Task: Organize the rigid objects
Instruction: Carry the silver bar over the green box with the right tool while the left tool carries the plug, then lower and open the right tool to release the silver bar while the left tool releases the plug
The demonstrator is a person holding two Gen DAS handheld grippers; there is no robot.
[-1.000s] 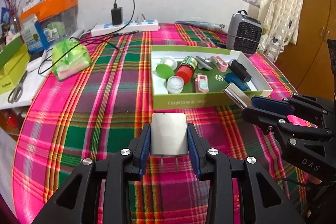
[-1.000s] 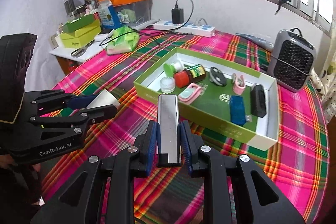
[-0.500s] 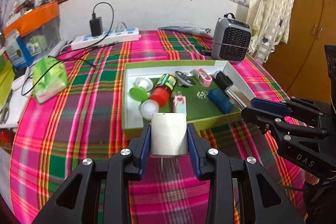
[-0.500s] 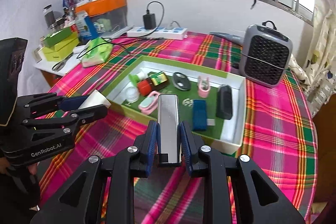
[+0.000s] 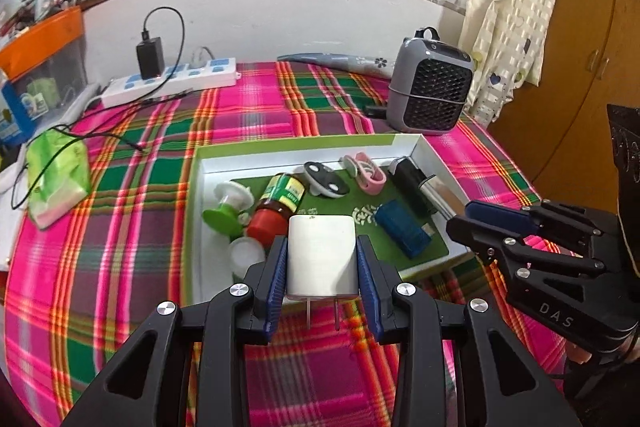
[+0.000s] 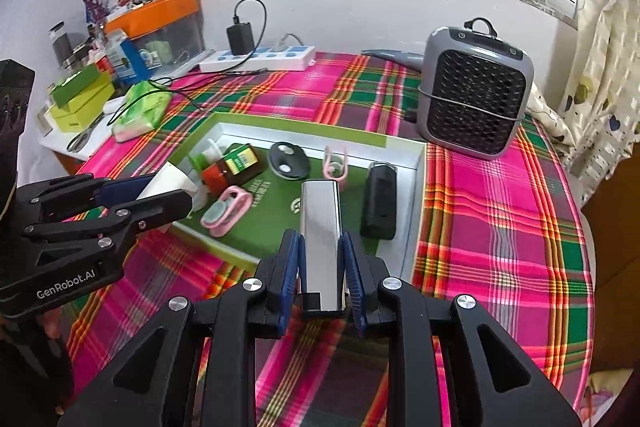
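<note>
The tray (image 6: 416,183) is crowded on its left side; bare green floor is between the pink clip (image 6: 226,207) and the black case (image 6: 379,201). The heater (image 6: 474,103) stands behind.

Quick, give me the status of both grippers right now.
Left gripper: closed on the white plug adapter, prongs pointing back toward the camera.
Right gripper: closed on the shiny metal bar.
</note>
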